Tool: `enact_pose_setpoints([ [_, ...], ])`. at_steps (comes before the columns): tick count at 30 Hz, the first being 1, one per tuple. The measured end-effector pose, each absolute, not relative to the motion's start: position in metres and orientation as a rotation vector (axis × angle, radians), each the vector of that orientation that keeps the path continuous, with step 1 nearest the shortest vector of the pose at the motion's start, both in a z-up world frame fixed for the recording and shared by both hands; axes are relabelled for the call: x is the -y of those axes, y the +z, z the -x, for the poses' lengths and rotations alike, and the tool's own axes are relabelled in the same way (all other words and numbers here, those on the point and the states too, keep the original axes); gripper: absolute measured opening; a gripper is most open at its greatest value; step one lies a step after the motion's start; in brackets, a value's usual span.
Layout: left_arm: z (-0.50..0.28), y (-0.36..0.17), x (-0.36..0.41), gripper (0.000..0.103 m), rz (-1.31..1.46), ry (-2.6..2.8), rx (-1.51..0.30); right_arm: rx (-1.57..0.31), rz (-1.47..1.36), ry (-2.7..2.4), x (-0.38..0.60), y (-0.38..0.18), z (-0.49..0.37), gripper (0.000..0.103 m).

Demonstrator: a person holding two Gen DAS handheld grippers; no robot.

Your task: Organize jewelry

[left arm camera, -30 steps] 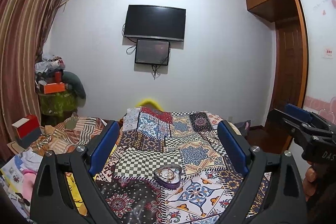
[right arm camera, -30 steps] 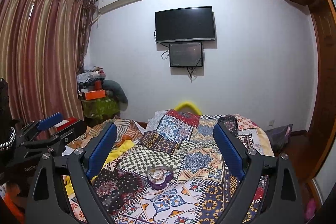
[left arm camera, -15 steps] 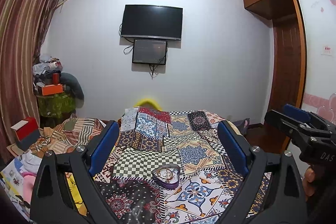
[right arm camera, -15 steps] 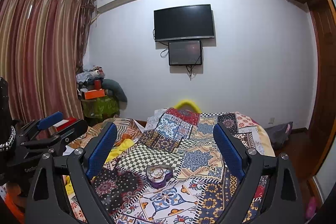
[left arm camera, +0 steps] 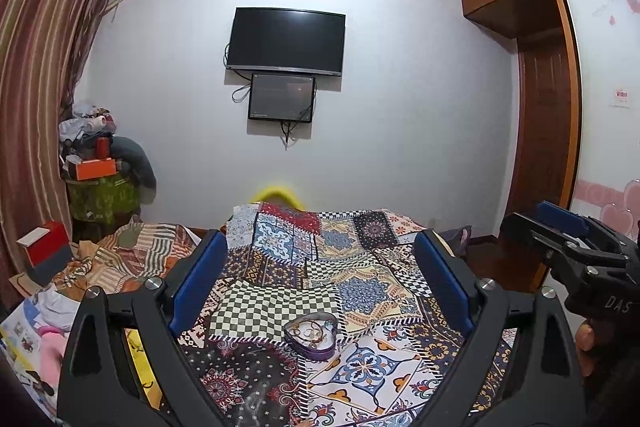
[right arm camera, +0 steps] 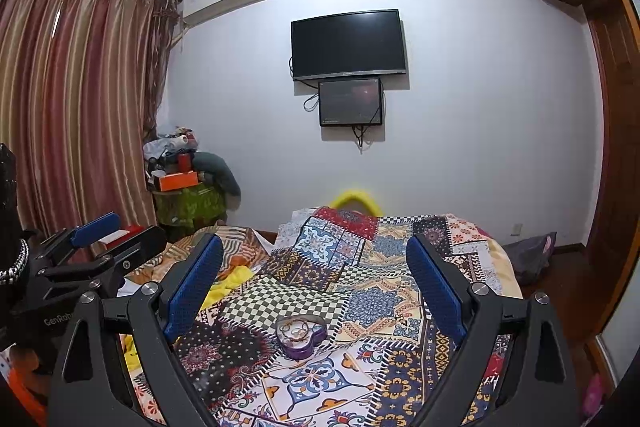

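A purple heart-shaped jewelry box (left arm camera: 311, 335) lies open on the patchwork bedspread (left arm camera: 360, 291), with rings and bracelets inside. It also shows in the right wrist view (right arm camera: 301, 336). My left gripper (left arm camera: 320, 263) is open and empty, held above and short of the box. My right gripper (right arm camera: 315, 263) is open and empty too, likewise short of the box. Each gripper shows at the edge of the other's view: the right gripper (left arm camera: 568, 239) and the left gripper (right arm camera: 100, 243).
A striped rumpled blanket (left arm camera: 132, 259) lies left of the bedspread. A red box (left arm camera: 44, 243) and a cluttered stand (left arm camera: 100, 187) are at the left by the curtain. A TV (left arm camera: 285, 43) hangs on the far wall. A wardrobe (left arm camera: 540, 107) is at the right.
Both views have tilted slightly upward, so the box sits a little lower in the frames. Both grippers stay open.
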State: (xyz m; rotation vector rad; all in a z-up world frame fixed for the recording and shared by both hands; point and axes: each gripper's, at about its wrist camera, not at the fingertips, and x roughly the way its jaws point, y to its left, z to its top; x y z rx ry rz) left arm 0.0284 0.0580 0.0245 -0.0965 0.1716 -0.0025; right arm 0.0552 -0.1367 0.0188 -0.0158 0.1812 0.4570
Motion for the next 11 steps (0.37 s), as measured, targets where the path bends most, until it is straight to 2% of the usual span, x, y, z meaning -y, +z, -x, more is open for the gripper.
enact_pose_setpoints([
  [11,-0.0323,0.0201,-0.0576,0.096,0.09,0.006,-0.181,-0.199,0.016,0.459,0.1354,0.0162,-0.0584,0.091],
])
